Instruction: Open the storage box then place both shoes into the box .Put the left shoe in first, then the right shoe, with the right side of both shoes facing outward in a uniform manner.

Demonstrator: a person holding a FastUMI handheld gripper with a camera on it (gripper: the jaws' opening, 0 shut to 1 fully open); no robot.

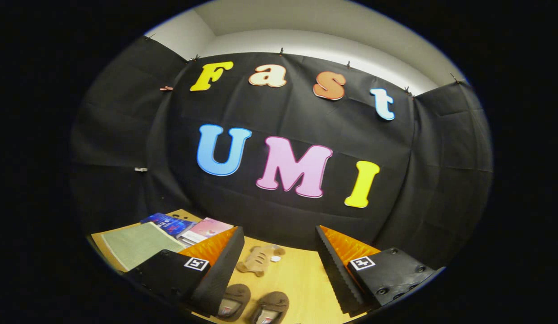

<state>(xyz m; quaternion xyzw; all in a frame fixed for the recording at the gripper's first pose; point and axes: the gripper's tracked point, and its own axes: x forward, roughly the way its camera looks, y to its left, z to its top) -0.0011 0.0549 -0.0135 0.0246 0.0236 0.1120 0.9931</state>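
Note:
Two brown shoes lie side by side on the wooden table (301,279), just between and below the fingers: one shoe (234,300) near the left finger, the other shoe (270,308) to its right. Both show their openings and inner labels. My gripper (279,265) is open, held above the table, with nothing between its fingers. The left finger (222,265) and the right finger (335,270) stand wide apart.
A tan plush toy (260,260) lies on the table beyond the shoes. To the left of the left finger lie a green mat (137,245), a blue booklet (168,223) and a pink booklet (206,228). Black cloth walls close the booth behind.

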